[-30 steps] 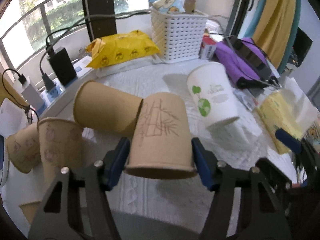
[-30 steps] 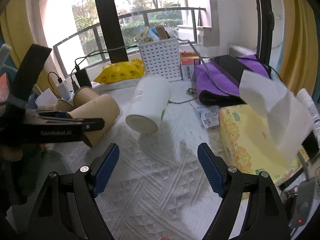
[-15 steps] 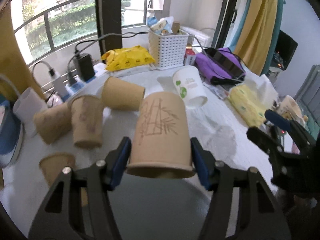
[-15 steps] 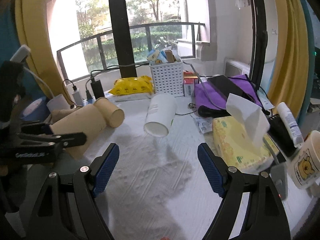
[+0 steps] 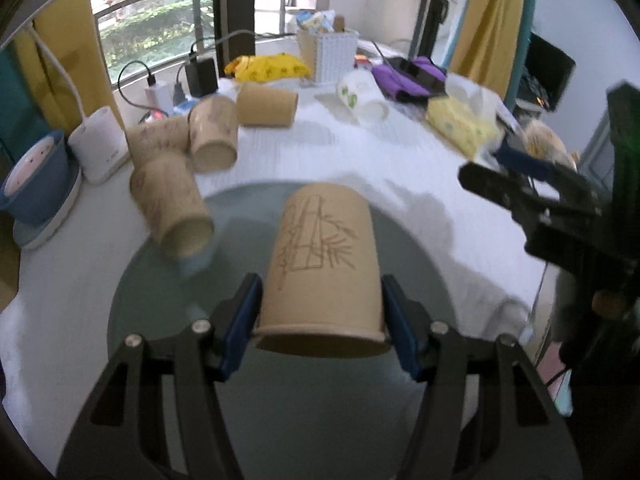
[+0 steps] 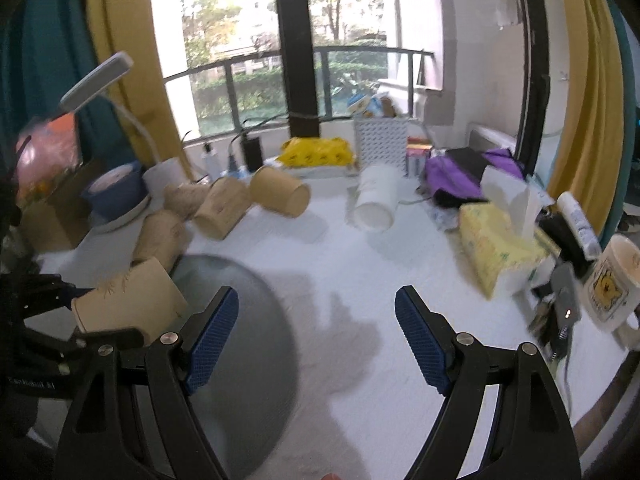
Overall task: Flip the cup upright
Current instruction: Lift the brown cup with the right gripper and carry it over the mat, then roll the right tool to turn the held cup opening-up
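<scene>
My left gripper is shut on a brown paper cup with a bamboo drawing. The cup lies along the fingers, rim toward the camera and base pointing away, held above a round grey mat. The same cup shows at the left of the right wrist view, clamped in the left gripper. My right gripper is open and empty above the white tablecloth, right of the mat; it also shows at the right of the left wrist view.
Several brown cups lie on their sides at the left. A white cup lies further back. A white basket, yellow pack, purple bag, tissue pack, blue bowl and mug ring the table.
My left gripper has pulled back and risen with the cup, which now hangs over the grey mat. My right gripper has also drawn back from the table.
</scene>
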`<state>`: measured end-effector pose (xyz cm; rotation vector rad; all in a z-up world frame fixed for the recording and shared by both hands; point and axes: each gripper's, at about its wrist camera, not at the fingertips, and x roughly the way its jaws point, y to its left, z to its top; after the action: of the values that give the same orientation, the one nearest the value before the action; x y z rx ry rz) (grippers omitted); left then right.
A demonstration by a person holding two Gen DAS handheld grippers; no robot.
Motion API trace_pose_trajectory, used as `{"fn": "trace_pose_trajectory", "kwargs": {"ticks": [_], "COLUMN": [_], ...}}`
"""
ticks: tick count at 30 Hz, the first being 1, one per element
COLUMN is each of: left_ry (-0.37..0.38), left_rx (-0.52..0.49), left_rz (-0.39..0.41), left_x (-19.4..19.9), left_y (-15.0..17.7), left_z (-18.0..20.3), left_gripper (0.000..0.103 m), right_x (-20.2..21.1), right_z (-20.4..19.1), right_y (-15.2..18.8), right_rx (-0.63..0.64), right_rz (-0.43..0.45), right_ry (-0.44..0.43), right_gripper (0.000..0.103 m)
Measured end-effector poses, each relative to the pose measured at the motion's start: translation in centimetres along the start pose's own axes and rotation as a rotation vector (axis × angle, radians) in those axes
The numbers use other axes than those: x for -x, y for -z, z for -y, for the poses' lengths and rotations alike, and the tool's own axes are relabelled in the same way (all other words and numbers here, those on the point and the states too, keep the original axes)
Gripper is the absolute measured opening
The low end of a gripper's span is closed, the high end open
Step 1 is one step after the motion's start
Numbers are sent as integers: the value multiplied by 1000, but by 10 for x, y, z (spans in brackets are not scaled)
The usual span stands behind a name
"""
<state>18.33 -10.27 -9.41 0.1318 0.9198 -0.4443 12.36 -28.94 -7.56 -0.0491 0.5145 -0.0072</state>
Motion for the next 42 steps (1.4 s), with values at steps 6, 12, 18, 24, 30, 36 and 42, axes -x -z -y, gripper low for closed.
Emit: {"fn": "trace_pose_trajectory", "kwargs": {"ticks": [6,12,18,24,30,36,42], "left_ry": [19,65,83,92,58,-25,-126], "left_rx": [-133,-268,-314,-278,-153,101,400], "left_rz": [-30,-24,-17,6,79,150,213], "left_x": [-3,-5,-7,3,40,73,87], "left_y": [31,32,28,30,45,84,124], "left_z": [-4,-9,-10,-15,-35,-71,-113], "left_gripper": [63,64,72,80,81,81,81], "right_x": [5,6,-2,-10,-15,-21,-35], "right_z": [-22,-34,-37,-39,-61,-109,-159], "right_y": [21,26,21,10,-5,-7,-4], "right_rx": [3,7,41,149,384,765,1139], "right_rz": [-54,-71,-105,-141,-196,-272,-321], "right_ry": [-28,-47,-84,-114,-241,-460,-542], "right_gripper": [83,83,83,83,83,83,83]}}
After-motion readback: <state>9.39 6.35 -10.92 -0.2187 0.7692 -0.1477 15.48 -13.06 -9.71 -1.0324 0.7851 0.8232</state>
